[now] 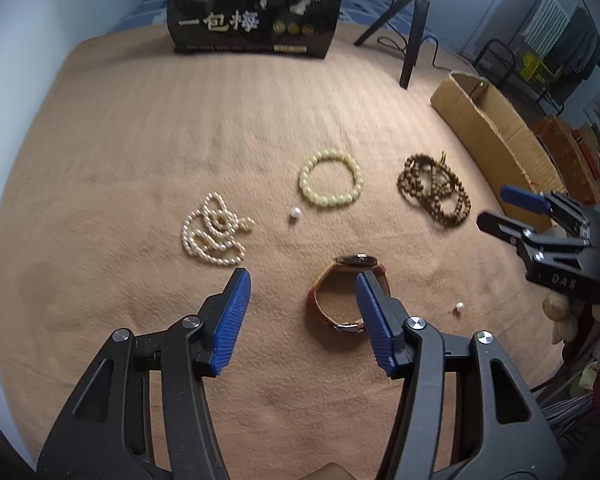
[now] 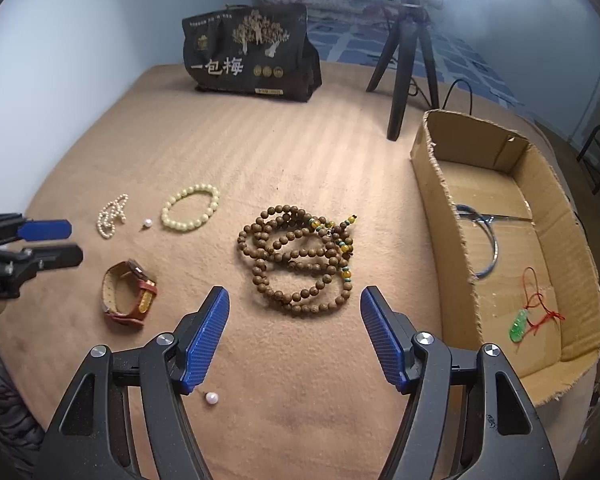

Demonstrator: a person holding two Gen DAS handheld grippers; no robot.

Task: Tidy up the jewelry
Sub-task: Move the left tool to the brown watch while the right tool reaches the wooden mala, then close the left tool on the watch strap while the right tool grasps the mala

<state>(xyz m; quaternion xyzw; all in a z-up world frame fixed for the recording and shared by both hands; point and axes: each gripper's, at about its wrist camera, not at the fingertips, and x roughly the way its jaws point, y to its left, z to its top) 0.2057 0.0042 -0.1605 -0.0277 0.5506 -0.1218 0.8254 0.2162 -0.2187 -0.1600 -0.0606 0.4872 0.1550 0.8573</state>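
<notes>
Each gripper, the left gripper [image 1: 302, 276] and the right gripper [image 2: 295, 294], is a black plastic frame with cut-out slots and round silver screws at its joints. Its two fingers carry ribbed blue pads [image 1: 231, 320]. Near the brown bead pile, the right one's black body shows pale lettering
</notes>
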